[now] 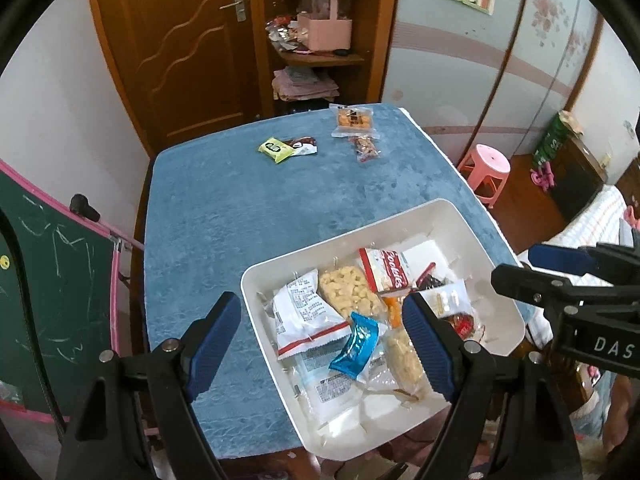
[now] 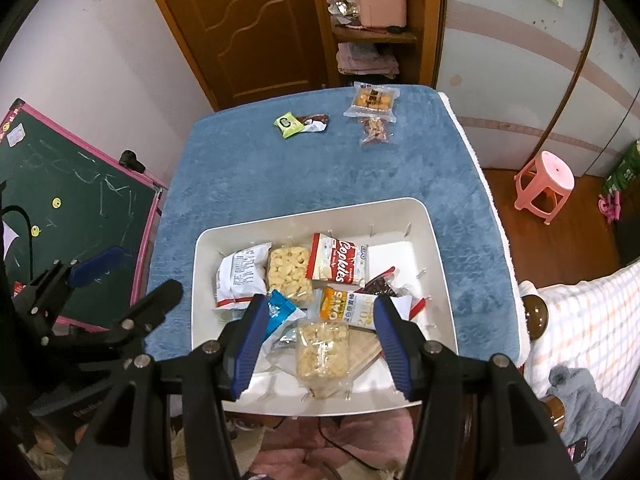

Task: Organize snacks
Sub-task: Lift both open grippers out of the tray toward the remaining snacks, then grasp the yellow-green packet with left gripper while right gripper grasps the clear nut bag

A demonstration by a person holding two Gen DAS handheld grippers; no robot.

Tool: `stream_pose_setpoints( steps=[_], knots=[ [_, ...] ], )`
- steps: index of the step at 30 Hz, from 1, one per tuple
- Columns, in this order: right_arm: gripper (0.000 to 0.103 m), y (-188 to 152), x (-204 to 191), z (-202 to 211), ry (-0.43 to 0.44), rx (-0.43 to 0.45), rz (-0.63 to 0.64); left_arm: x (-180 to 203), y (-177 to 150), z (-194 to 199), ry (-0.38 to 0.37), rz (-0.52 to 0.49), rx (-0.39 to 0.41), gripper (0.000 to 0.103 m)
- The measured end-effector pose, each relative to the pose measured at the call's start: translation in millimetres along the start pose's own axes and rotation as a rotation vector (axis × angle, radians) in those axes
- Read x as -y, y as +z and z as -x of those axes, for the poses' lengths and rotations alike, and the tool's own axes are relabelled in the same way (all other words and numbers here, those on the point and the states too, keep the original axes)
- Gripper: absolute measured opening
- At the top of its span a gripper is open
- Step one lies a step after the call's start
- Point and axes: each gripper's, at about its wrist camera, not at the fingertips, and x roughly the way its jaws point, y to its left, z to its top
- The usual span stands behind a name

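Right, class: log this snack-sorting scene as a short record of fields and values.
surface: blue table cover
container: white bin at the near edge, holding mixed snack packets
left out: green packet, brown packet, biscuit bag, nut bag at the far end
left gripper: open, empty
right gripper: open, empty, over the bin

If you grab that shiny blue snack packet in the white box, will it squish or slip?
The blue packet looks like thin crinkly foil, so it would probably bend and crumple instead of staying stiff. Its glossy wrapper might slide a little between the pads. It looks small and puffy, so it is likely light, resting loosely on other snacks in the white bin.
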Motion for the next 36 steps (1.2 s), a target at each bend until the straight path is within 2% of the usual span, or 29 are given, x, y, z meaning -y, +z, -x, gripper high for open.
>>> stream_pose_setpoints(
  steps=[9, 13, 18, 22, 27, 32, 36],
  knots=[
    [0.055, 40, 36, -23, 0.064, -0.014, 0.008, -4, 43, -16, 0.123, 0.056, 0.002, 0.082],
    [0.055, 72, 65, -31, 0.085, -0.011, 0.013, 2, 77, -32, 0.192, 0.054, -0.003, 0.082],
    [0.055, 121, 103, -53, 0.076, -0.002, 0.029, 10, 126, -64, 0.219, 0.042, -0.023, 0.082],
    [0.055, 167, 129, -81, 0.061, 0.007, 0.027, 7, 173, -99, 0.226, 0.055, -0.046, 0.082],
    [0.055, 223, 146, -123, 0.081, 0.013, 0.017, -14, 223, -152, 0.256, 0.101, -0.055, 0.082],
    [0.055, 265, 148, -182, 0.087, 0.023, 0.004, -58, 250, -239, 0.266, 0.252, -0.135, 0.082],
    [0.055, 279, 148, -239, 0.13, -0.067, -0.029, -89, 255, -301, 0.245, 0.393, -0.201, 0.082]
  ],
)
